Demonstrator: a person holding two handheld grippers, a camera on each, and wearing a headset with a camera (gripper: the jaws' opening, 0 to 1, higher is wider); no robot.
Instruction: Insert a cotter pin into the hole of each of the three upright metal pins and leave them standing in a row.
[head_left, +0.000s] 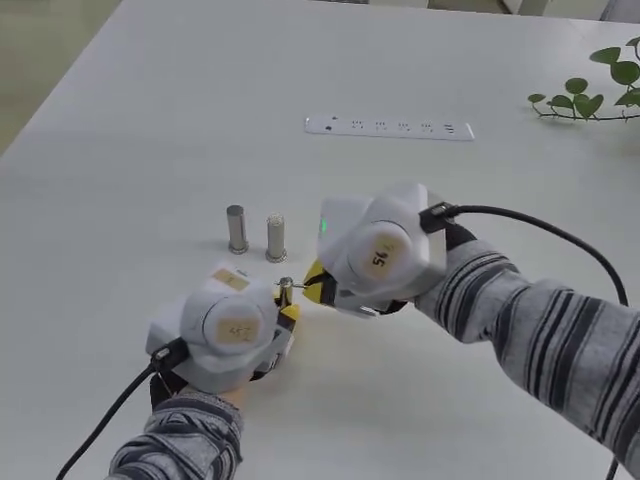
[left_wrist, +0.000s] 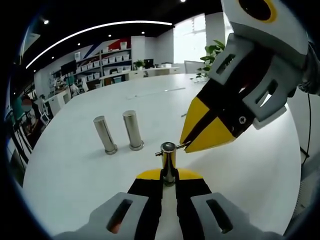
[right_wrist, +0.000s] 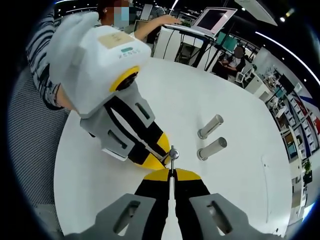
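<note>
Currently the left claw (left_wrist: 169, 176) is clamping shut on one metal pin (left_wrist: 168, 159), keeping it upright; base hidden, so cannot tell if it is touching the desk (head_left: 150, 120). Right claw (right_wrist: 171, 172) is pinching closed on a thin cotter pin (left_wrist: 180, 146), which is going through the hole under the pin's head, tip poking out the far side. Threading step looks underway. Next move is probably calling for a straight push, then letting go. Two other metal pins (left_wrist: 132, 130) are standing side by side behind; cotters there unclear.
</note>
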